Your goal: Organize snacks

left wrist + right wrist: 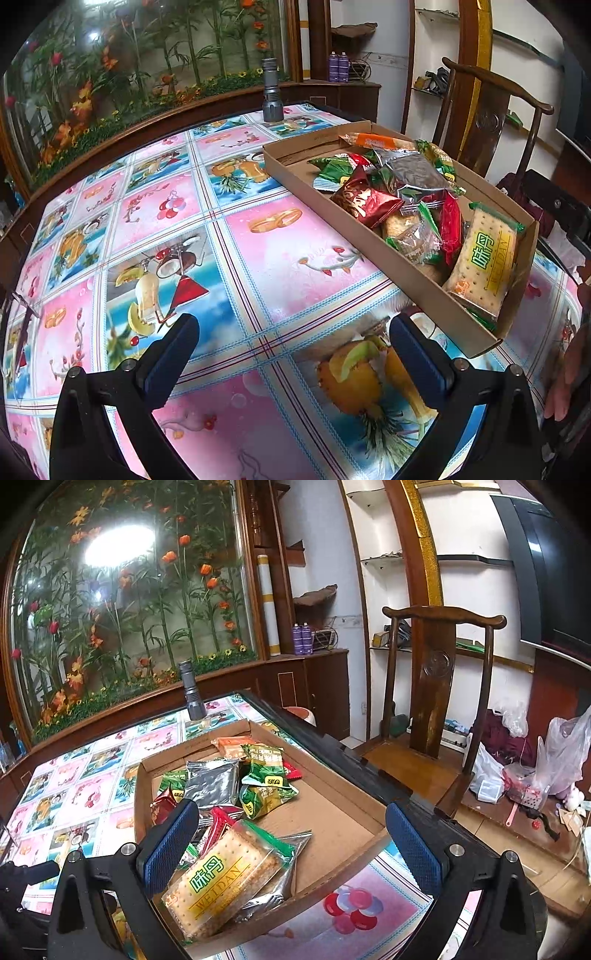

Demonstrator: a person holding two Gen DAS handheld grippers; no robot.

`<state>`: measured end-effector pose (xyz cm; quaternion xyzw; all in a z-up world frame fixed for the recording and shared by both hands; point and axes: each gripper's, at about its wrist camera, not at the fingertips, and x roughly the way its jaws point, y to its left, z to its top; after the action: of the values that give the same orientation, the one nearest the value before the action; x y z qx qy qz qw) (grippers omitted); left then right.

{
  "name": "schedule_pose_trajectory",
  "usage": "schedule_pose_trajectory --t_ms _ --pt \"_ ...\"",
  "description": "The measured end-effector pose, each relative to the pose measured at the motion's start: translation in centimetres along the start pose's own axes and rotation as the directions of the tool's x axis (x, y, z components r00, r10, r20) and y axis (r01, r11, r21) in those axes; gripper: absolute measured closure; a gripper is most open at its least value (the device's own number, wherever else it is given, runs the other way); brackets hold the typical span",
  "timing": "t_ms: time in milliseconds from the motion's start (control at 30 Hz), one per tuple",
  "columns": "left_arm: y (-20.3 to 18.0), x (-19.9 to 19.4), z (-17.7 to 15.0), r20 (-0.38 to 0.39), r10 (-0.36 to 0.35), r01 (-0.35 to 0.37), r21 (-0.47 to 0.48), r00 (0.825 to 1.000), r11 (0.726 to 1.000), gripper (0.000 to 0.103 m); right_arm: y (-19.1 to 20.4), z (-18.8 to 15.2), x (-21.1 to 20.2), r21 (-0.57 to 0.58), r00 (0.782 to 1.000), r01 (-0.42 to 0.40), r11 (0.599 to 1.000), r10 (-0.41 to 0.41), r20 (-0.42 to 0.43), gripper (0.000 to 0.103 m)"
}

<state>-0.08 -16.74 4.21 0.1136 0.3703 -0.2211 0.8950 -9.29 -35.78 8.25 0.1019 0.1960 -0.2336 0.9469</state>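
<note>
A shallow cardboard tray (388, 254) (343, 834) lies on the patterned tablecloth, filled with several wrapped snacks. A cracker pack with a green "Weidan" label (484, 264) (225, 882) rests at the tray's near end. Behind it lie a red foil pack (365, 201), a silver pack (212, 781) and green packs (264, 766). My left gripper (293, 334) stands open above the bare tablecloth, left of the tray, holding nothing. My right gripper (291, 825) is open over the tray's near end, above the cracker pack, with nothing between its fingers.
A grey metal flashlight (272, 92) (192, 692) stands upright at the table's far edge. A wooden chair (436, 686) stands right of the table, with plastic bags (554, 760) on the floor beyond. A glass cabinet of artificial flowers (129, 620) backs the table.
</note>
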Motion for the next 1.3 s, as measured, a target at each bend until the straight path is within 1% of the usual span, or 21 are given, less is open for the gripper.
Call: schedule_pose_trajectory --t_ms 133,333,500,667,833,900,1100,1300 --pt "0.0 -0.5 0.1 0.015 0.012 -0.012 -0.001 1.0 1.0 0.001 0.4 0.0 0.1 -0.021 1.0 0.0 1.0 0.0 -0.004 0.001" --pt "0.1 -1.3 0.3 0.055 0.099 -0.099 -0.007 0.994 0.995 0.001 0.8 0.0 0.0 -0.043 1.0 0.0 0.999 0.0 0.002 0.001" --pt "0.4 -1.8 0.4 0.065 0.127 -0.127 -0.008 0.99 0.992 0.001 1.2 0.0 -0.1 -0.059 1.0 -0.006 0.998 0.006 0.005 0.001" --pt "1.8 -2.7 0.1 0.055 0.122 -0.118 -0.063 0.991 0.991 0.001 1.9 -0.1 -0.7 -0.092 0.999 -0.019 0.996 0.022 0.028 0.001" --pt "3.0 -3.5 -1.0 0.061 0.163 -0.157 -0.099 0.985 0.983 0.001 3.0 -0.3 -1.7 -0.135 0.997 -0.02 0.991 0.029 0.067 0.001" --pt "3.4 -3.6 -1.1 0.061 0.165 -0.157 -0.111 0.984 0.981 0.001 3.1 -0.4 -2.0 -0.134 0.997 -0.02 0.991 0.03 0.073 0.001" --pt "3.2 -3.8 -1.2 0.075 0.17 -0.162 -0.098 0.983 0.982 0.001 2.6 -0.3 -2.1 -0.099 0.997 -0.005 0.995 0.014 0.082 0.001" --pt "2.6 -4.5 -1.2 0.106 0.169 -0.161 -0.078 0.98 0.984 0.001 2.9 -0.3 -2.2 -0.109 0.996 0.002 0.994 0.007 0.084 0.001"
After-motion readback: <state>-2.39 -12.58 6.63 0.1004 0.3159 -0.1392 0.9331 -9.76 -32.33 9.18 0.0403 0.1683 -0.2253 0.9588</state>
